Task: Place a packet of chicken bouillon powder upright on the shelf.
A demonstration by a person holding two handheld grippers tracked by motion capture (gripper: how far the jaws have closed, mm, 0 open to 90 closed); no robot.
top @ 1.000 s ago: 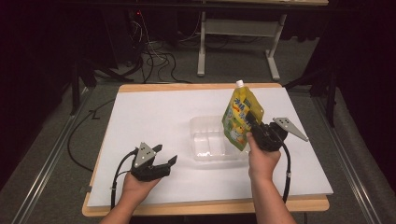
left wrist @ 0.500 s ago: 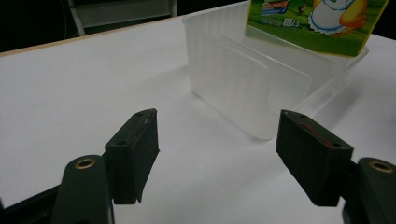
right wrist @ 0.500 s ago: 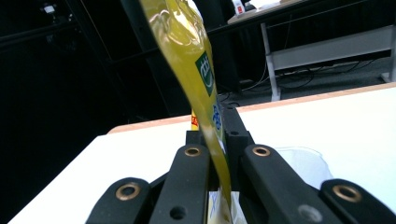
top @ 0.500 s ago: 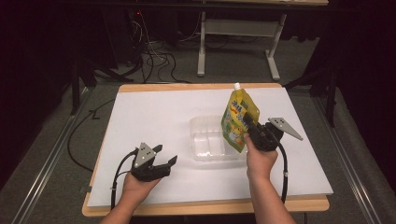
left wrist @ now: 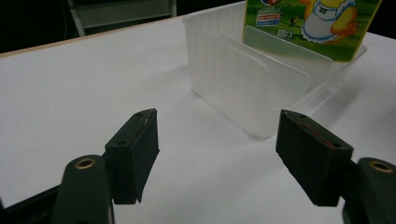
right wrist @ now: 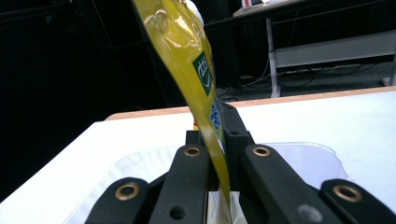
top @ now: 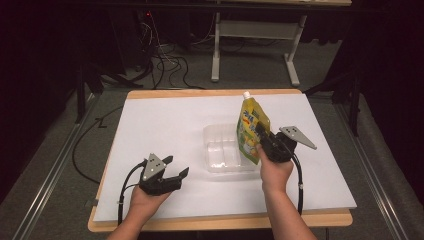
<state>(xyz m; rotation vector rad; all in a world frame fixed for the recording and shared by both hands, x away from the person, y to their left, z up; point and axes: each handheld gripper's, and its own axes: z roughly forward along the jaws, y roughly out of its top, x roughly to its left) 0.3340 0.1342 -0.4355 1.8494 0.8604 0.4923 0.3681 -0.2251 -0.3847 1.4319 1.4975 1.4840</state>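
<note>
We see a white bench [top: 165, 125], dark room. Right gripper [top: 265, 142] jaws pinch the yellow spouted pouch [top: 250, 127] over the clear tray [left wrist: 233, 79]; left gripper [left wrist: 219, 154] jaws spread, tray just ahead.

One pouch [top: 251, 129], one clear container [top: 225, 155].

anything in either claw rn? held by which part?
Right claw is shut on the yellow spout pouch, pinching its side edge low down, over the clear plastic container. Left claw is open, holding nothing.
</note>
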